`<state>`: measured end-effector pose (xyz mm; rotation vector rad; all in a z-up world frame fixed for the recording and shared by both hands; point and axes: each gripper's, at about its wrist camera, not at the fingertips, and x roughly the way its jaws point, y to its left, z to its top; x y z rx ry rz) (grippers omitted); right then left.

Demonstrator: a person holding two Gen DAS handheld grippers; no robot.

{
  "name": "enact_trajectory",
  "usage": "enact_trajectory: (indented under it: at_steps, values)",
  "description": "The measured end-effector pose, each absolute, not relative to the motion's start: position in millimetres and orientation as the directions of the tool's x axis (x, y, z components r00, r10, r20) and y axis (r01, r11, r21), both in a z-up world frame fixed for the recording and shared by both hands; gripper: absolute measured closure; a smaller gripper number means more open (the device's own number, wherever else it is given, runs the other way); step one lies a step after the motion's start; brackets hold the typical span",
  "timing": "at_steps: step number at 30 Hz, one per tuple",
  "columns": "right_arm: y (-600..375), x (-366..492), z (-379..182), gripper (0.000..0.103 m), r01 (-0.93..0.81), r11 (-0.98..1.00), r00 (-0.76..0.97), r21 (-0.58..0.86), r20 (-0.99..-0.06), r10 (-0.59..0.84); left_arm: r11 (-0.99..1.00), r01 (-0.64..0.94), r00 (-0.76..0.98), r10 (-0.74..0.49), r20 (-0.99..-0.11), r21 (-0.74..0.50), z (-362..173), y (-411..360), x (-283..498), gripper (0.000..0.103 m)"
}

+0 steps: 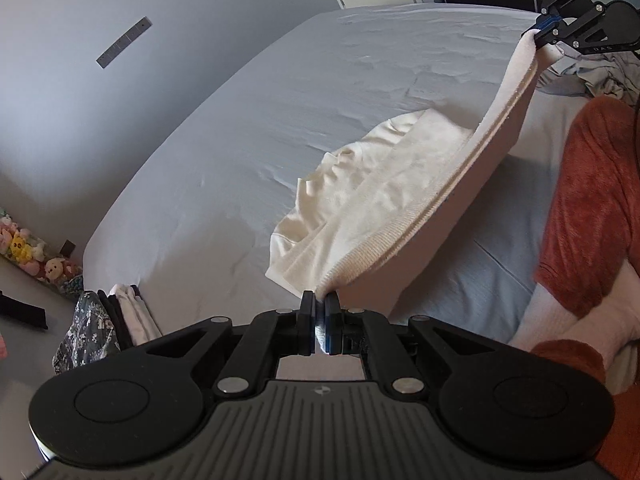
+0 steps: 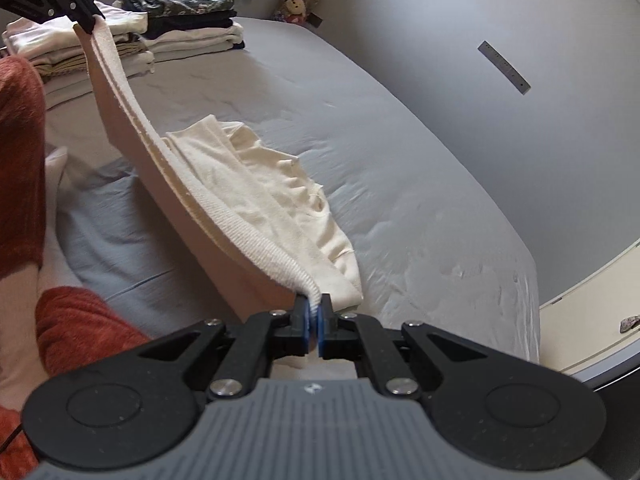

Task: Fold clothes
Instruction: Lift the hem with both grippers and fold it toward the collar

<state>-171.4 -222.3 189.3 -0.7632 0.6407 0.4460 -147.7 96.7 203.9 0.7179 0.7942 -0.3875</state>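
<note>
Garment: cream sweater [image 1: 360, 200], centre of the left wrist view; ribbed hem stretched taut in an arc from lower centre to upper right, the body trailing crumpled on the bed [image 1: 220, 140].
Left tongs [image 1: 319, 320]: clenched on one end of the hem, at lower centre of that view.
Right tongs [image 2: 315, 322]: clenched on the other end of the hem, lower centre of the right wrist view; also seen at the upper right of the left wrist view.
Lift: hem raised clear of the sheet; collar end and sleeves resting in a heap, not spread.
Done so far: stacks of folded clothes [image 2: 132, 36] at the upper left of the right wrist view, apparently finished items.
Left to do: judged early for this sweater; no fold made in it yet. It likely needs laying flat, sleeves turned in, then folding.
Backlog: an unfolded pile [image 1: 596, 72] at the upper right edge of the left wrist view suggests more garments waiting.
</note>
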Motion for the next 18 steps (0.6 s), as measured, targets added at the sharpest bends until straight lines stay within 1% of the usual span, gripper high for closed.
enact_trajectory:
  at_steps: [9, 18]
  values:
    - [-210, -82, 169, 0.099, -0.544, 0.694, 0.725, -0.471, -0.68, 0.107, 0.743, 0.539, 0.624, -0.035, -0.781, 0.397, 173, 102, -45, 0.098]
    - [-200, 33, 124, 0.098, -0.523, 0.731, 0.705, -0.438, -0.704, 0.083, 0.794, 0.516, 0.571, -0.038, -0.82, 0.322, 127, 112, 62, 0.098]
